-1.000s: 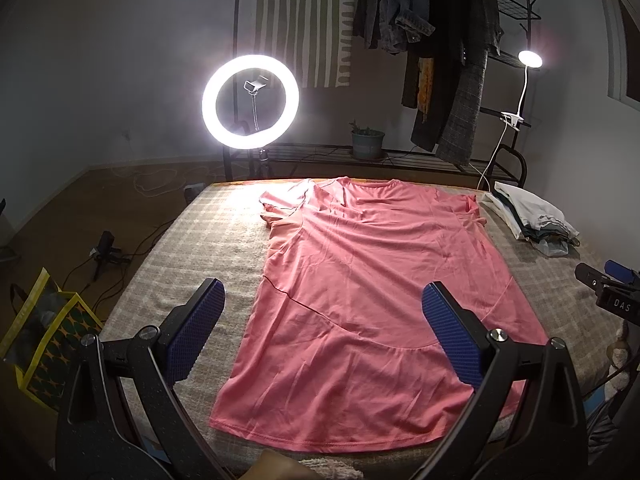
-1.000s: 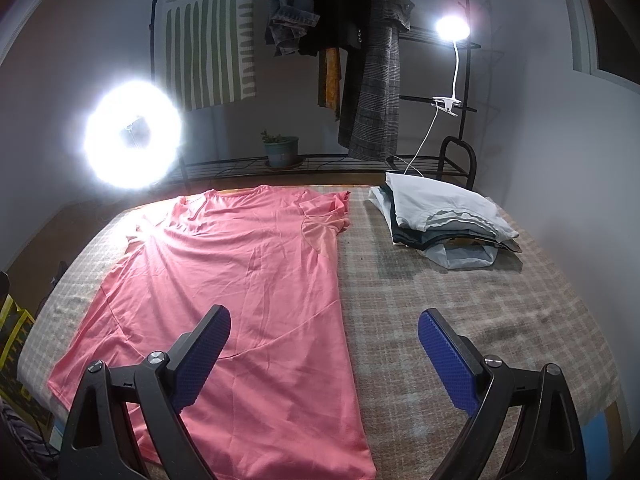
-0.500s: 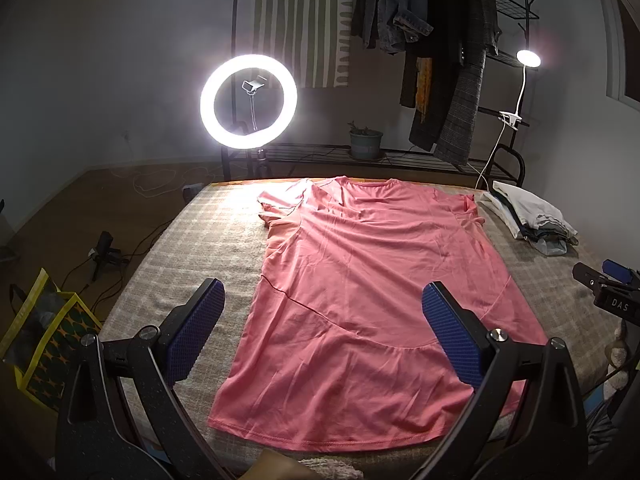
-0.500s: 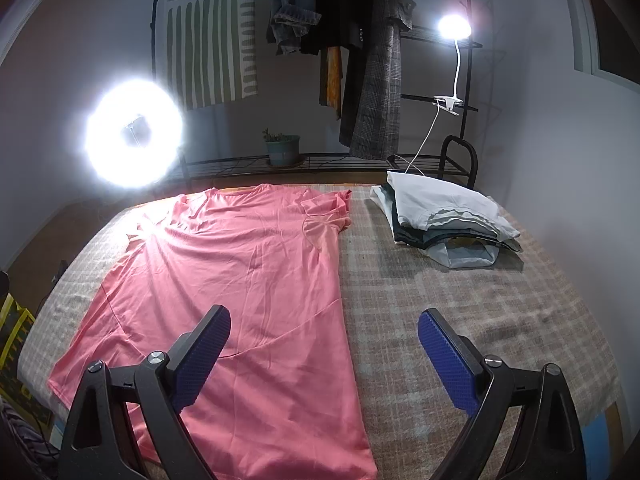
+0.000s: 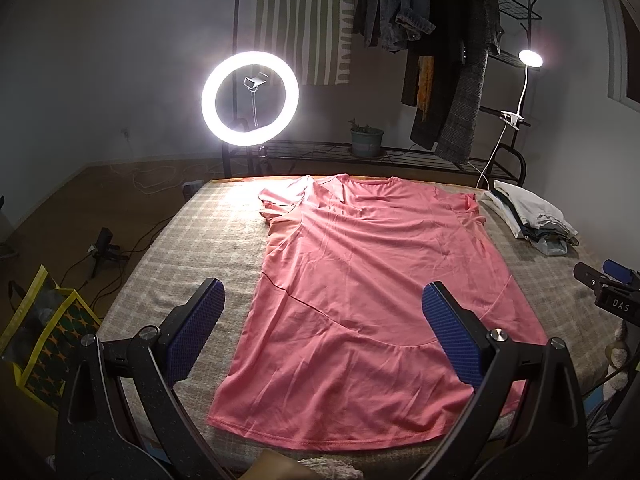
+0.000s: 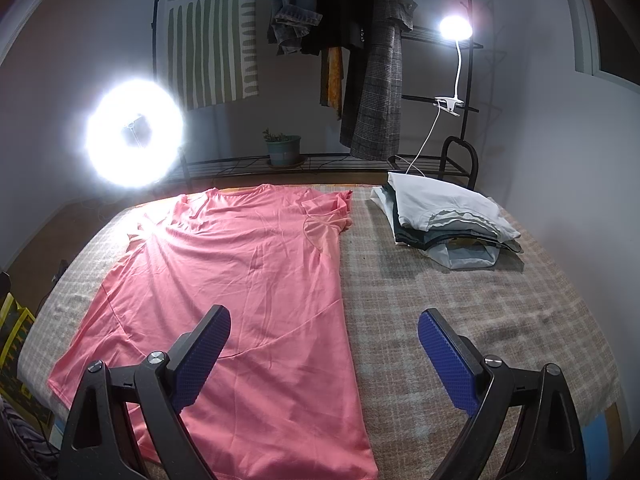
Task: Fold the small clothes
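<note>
A pink T-shirt (image 5: 372, 280) lies flat on the checked table (image 5: 208, 240), neck at the far edge, hem near me, both sleeves folded inward. It also shows in the right wrist view (image 6: 240, 280). My left gripper (image 5: 324, 328) is open and empty, held above the shirt's lower half. My right gripper (image 6: 324, 344) is open and empty, above the shirt's right edge. Its tip (image 5: 608, 284) shows at the right of the left wrist view.
A stack of folded clothes (image 6: 444, 216) sits at the table's far right corner, also in the left wrist view (image 5: 532, 216). A ring light (image 5: 250, 98), a clothes rack (image 6: 360, 60) and a clip lamp (image 6: 456, 28) stand behind the table. A yellow bag (image 5: 40, 340) is on the floor left.
Both grippers have shifted only slightly. The shirt and the stack have not moved.
</note>
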### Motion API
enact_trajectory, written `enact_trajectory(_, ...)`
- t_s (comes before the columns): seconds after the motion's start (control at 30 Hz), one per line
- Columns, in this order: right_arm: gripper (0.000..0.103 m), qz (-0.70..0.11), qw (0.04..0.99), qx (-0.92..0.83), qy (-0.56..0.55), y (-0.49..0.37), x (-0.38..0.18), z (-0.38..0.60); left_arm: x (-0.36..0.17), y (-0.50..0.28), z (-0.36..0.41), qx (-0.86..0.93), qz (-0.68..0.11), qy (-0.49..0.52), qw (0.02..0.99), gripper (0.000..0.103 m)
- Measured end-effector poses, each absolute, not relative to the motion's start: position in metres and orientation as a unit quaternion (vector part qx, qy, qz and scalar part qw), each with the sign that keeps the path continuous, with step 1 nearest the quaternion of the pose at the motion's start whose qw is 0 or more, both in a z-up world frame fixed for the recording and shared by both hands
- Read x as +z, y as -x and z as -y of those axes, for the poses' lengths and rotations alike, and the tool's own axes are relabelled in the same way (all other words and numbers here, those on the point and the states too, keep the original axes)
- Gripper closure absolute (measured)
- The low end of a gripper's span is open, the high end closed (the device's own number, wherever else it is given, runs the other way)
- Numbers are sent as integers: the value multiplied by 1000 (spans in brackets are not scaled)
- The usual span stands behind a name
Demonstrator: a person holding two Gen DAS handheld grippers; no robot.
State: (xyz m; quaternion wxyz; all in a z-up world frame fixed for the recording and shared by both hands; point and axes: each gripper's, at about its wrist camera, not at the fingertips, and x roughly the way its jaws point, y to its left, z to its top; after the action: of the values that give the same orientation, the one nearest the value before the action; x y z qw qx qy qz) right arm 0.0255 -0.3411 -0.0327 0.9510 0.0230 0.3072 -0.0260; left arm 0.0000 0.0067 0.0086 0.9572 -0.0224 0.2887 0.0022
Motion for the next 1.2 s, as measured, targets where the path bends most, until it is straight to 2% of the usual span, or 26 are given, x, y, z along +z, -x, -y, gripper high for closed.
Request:
enact_trajectory(0.9, 7, -307, 952, -15, -17, -27, -33, 323, -15, 0, -19, 6, -308, 28, 951, 2)
enact_trajectory(1.1, 11, -304, 953, -7, 3, -40, -25, 318, -29, 0, -48, 42, -320, 45, 945, 2)
enact_trajectory(1.2, 13, -307, 952, 9, 15, -49, -19, 311, -40, 3, -67, 54, -326, 60, 942, 7)
